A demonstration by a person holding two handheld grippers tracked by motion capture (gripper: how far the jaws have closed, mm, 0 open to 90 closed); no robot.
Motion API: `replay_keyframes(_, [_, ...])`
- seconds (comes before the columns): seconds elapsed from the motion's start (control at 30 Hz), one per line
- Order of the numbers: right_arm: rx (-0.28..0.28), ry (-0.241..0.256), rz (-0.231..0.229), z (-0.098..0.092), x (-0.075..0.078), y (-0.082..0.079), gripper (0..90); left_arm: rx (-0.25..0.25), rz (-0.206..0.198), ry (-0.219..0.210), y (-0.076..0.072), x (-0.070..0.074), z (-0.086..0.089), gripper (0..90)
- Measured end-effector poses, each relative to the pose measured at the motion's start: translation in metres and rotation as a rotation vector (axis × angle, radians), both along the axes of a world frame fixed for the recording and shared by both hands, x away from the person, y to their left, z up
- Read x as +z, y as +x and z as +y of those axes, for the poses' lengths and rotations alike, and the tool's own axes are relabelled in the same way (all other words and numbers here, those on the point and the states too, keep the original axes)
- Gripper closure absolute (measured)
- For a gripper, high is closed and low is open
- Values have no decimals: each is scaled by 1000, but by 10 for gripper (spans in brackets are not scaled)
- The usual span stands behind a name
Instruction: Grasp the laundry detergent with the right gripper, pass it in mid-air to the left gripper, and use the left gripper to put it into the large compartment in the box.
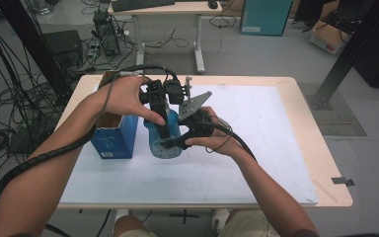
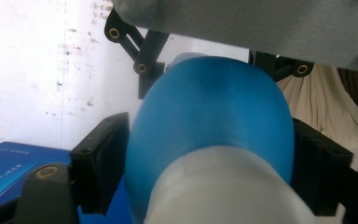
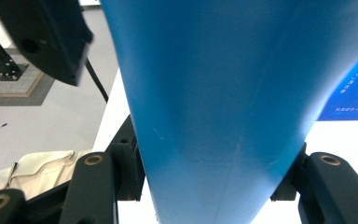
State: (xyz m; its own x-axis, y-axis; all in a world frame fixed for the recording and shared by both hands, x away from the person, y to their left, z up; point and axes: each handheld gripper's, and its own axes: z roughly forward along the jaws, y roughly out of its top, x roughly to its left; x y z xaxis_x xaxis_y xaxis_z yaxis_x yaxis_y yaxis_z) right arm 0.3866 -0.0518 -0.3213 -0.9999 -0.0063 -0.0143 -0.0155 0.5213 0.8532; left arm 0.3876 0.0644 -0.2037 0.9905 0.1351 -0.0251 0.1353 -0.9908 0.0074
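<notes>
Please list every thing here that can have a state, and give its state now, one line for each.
Blue bottle: upright on the table, white cap on, gripped on both sides.
Left gripper: shut on the bottle, near the cap.
Right gripper: shut on the bottle body.
Blue box: standing upright, top open, beside the bottle.

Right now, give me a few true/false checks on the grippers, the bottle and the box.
1. Both grippers grip the blue bottle. True: the left gripper has a jaw on each side of it, and so does the right gripper.
2. The bottle has a red cap. False: its cap is white.
3. A blue box stands on the table beside the bottle. True.
4. The box lies flat with its top shut. False: it stands upright, open at the top.
5. The bottle lies on the floor. False: it is held over the table.
</notes>
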Motion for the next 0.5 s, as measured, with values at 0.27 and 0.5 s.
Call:
replay_keyframes(0.27, [10,0,-14,0,0,0,433,87,-10,-64,-7,-3,0,308])
replay_keyframes(0.5, [11,-2,-8,1,-1,-1,433,77,-18,-56,-8,-3,-1,344])
